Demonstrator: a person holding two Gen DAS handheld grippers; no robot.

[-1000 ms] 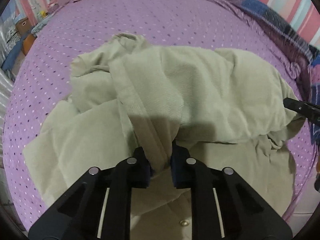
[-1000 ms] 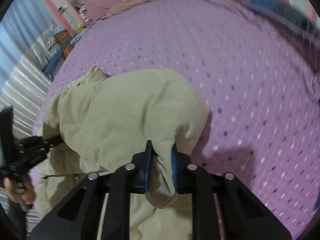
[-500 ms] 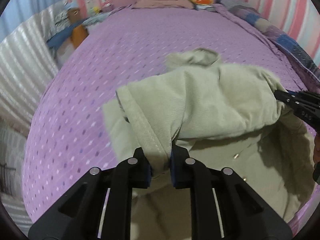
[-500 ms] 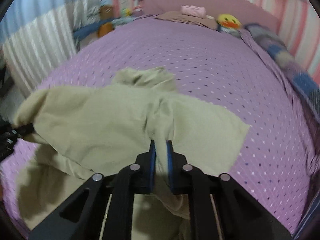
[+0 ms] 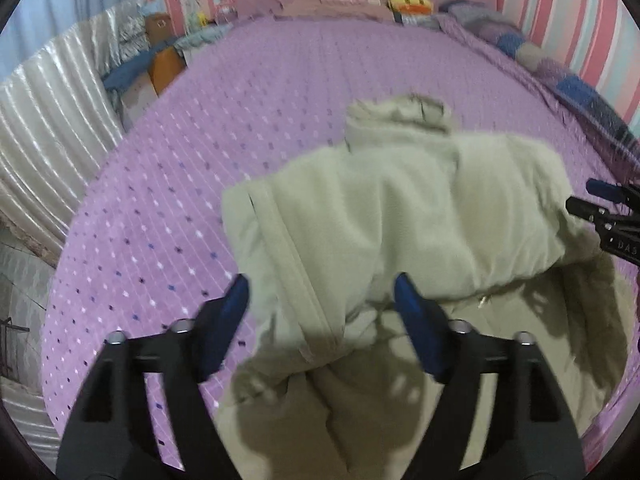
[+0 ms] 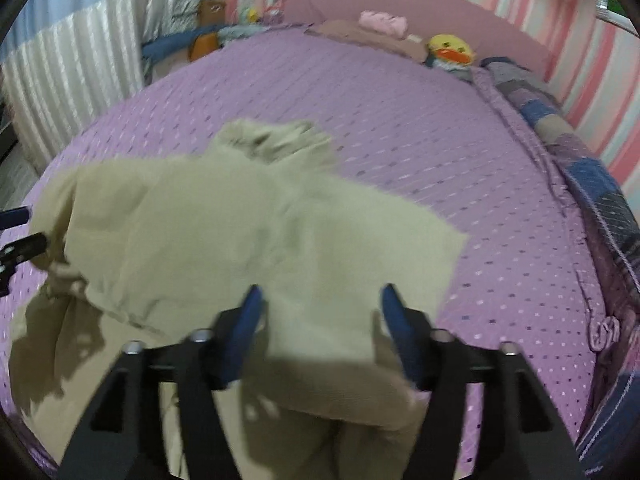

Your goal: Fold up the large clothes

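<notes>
Both claws spread wide, holding nothing: left claw (image 5: 320, 300) and right claw (image 6: 318, 304) hover over the beige garment (image 5: 400, 216), which lies bunched and half-folded on the purple bed (image 5: 240, 92); lift clear vertically, then regrip the loose near hem and flatten before the next fold.

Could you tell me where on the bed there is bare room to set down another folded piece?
The purple bedspread lies bare between the beige garment and the duck toy at the headboard, and also between the garment and the patchwork blanket. In the left view, bare spread runs toward the silver curtain. It is crowded near both open grippers.
</notes>
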